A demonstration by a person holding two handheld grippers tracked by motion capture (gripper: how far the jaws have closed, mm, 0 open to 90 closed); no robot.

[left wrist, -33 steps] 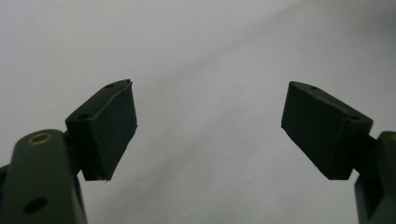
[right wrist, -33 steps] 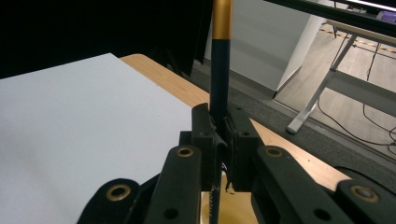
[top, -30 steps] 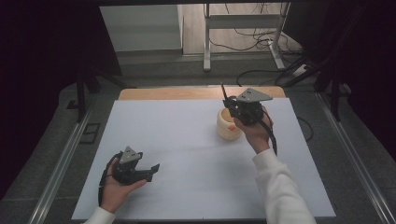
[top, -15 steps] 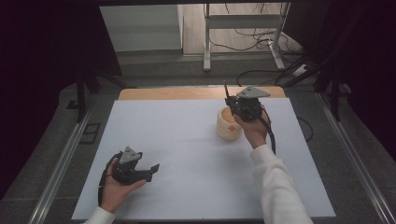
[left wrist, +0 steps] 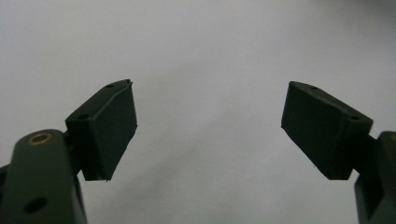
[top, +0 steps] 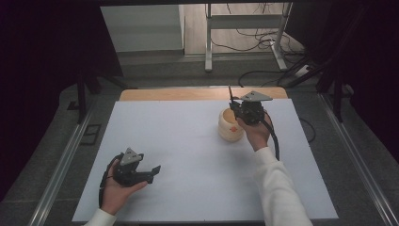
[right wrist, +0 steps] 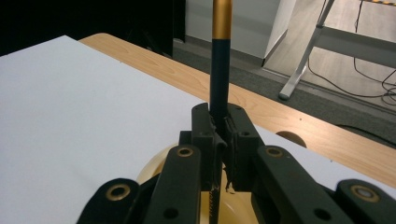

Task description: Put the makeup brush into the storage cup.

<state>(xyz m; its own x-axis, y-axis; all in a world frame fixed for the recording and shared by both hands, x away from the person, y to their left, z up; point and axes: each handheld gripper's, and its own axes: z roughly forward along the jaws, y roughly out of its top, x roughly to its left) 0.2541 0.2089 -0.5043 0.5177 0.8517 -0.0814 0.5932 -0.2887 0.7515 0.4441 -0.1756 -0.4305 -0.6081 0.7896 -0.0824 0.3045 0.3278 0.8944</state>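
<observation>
1. Right tongs (top: pixel 234 104), upper centre-right: clenched on dark gold-tipped stick (right wrist: pixel 219 65), upright above cream cup (top: pixel 230 125), probably for insertion.
2. Left tongs (top: pixel 151 171), lower left: released, idle on counter (top: pixel 188 141).

Wooden table (top: pixel 197 94) carried a white sheet (top: pixel 188 155) over nearly all of it; bare wood strip showed along far edge. Cream pot (top: pixel 229 127) stood on the sheet, far right. Left hand (top: pixel 117 193) rested near left.
</observation>
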